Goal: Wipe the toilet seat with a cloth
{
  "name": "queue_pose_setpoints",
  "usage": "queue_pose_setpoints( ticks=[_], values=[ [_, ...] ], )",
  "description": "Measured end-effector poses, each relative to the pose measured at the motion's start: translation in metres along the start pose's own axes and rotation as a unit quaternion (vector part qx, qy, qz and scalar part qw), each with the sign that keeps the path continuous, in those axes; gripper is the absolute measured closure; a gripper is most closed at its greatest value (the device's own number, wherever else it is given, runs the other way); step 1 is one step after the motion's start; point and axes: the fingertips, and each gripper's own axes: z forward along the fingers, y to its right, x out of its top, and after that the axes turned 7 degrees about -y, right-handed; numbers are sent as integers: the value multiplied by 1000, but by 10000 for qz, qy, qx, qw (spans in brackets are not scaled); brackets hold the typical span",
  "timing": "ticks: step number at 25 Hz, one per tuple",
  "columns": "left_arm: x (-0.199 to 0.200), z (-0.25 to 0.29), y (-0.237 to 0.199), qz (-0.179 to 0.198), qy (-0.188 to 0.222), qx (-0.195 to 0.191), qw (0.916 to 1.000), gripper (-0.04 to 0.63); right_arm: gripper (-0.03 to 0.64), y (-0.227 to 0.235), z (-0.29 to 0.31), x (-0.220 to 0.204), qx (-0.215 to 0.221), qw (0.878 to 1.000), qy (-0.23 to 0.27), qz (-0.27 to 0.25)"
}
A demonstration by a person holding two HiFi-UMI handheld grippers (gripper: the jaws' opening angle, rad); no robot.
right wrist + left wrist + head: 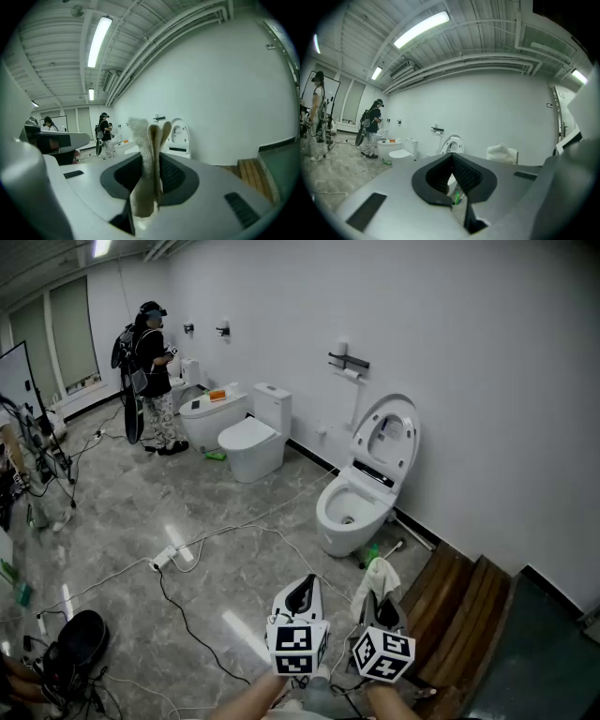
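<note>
A white toilet stands against the wall with its lid and seat raised and the bowl open. My right gripper is shut on a folded white cloth, low in the head view and well short of the toilet. In the right gripper view the cloth stands up between the jaws, with the toilet behind it. My left gripper is beside it, shut and empty. The left gripper view shows its pads pressed together, the toilet ahead and the cloth at right.
Wooden steps lie to my right. Cables and a power strip cross the marble floor. A green bottle sits by the toilet's base. Two more toilets and a person are at the far left; a black bag is near left.
</note>
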Motion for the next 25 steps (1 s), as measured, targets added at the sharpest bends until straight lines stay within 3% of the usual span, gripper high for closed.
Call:
queue_pose_setpoints(
  ticks=[25],
  values=[
    [10,87,-25,141,-87,156,9997,583,517,13,91,32,121,9998,-122,43]
  ],
)
